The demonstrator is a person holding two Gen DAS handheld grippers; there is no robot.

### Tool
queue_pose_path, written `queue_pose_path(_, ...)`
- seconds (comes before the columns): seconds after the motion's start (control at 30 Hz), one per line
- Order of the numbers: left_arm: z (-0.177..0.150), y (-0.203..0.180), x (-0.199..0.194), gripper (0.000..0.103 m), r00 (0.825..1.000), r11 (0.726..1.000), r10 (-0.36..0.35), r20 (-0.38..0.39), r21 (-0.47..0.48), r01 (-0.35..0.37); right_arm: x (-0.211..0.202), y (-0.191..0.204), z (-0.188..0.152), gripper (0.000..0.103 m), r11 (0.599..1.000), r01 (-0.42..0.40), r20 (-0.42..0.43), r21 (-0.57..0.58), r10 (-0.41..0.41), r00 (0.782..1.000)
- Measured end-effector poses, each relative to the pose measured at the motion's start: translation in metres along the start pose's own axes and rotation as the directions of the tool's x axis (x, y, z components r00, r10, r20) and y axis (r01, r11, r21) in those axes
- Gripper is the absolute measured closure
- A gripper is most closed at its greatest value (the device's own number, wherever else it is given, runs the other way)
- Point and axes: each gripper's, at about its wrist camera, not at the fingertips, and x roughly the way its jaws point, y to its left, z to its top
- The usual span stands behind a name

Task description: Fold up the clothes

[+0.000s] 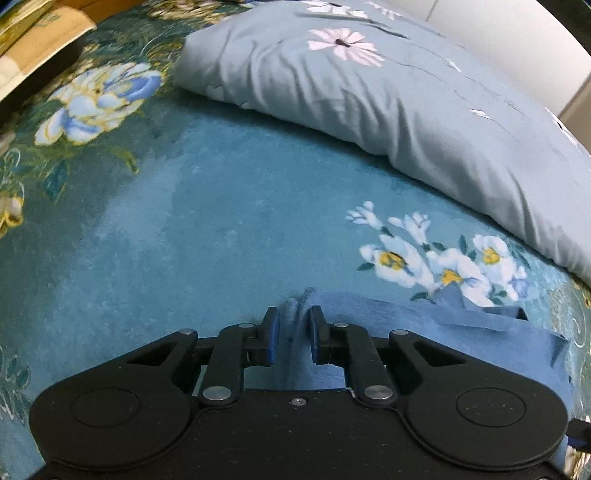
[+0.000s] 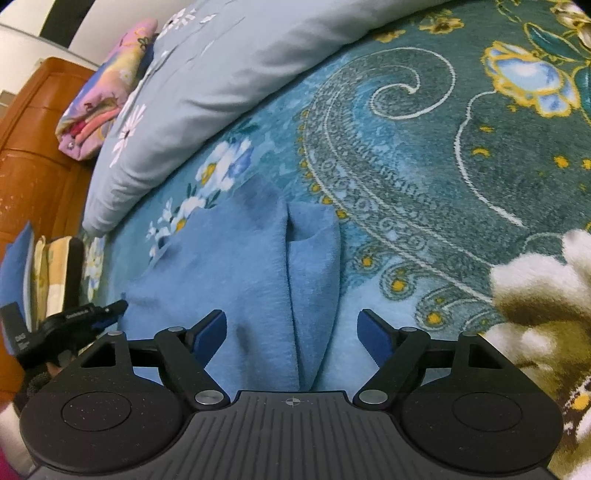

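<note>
Both tongs over blue cloth

Left gripper: matte black body, two round discs, silver pivot pins, small centre screw, blue pads. Right gripper: same black linkage, ribbed grey top plate, crosshair mark, blue pads.

a bedroom in a home is shown. a bed is covered by a teal flowered blanket. at the blanket's far edge a grey-blue flowered quilt is heaped. beyond the quilt, folded pink bedding is stacked against a brown wooden headboard. a white wall is seen behind the quilt.
</note>
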Motion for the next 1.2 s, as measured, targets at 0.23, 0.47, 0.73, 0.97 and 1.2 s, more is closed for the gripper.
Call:
queue_pose_path(0.23,-0.015,-0.018,-0.054,0.058,0.993,0.993,-0.107,0.048,-0.043,0.109,0.001,0.002,0.000,0.025,1.000,-0.001,-0.003,-0.005,0.001,1.000)
queue_pose_path(0.47,-0.076,-0.060,-0.052,0.052,0.971,0.974,-0.217,-0.102,-0.096,0.207,0.009,0.011,-0.004,0.025,1.000,-0.021,-0.008,0.003,0.022,1.000)
queue_pose_path(0.73,-0.099,-0.097,-0.042,0.063,0.959,0.970,-0.242,-0.146,-0.006,0.244,0.017,0.015,-0.014,0.030,0.998,-0.064,-0.047,-0.010,0.063,0.997)
queue_pose_path(0.97,-0.099,-0.091,-0.037,0.091,0.962,0.971,-0.239,-0.135,-0.022,0.238,0.015,0.006,-0.015,0.065,0.999,-0.021,-0.048,0.032,0.022,0.999)
queue_pose_path(1.2,-0.101,-0.079,-0.028,0.096,0.966,0.977,-0.215,-0.142,-0.036,0.212,0.017,0.015,-0.021,0.087,0.999,0.008,-0.020,0.032,-0.007,1.000)
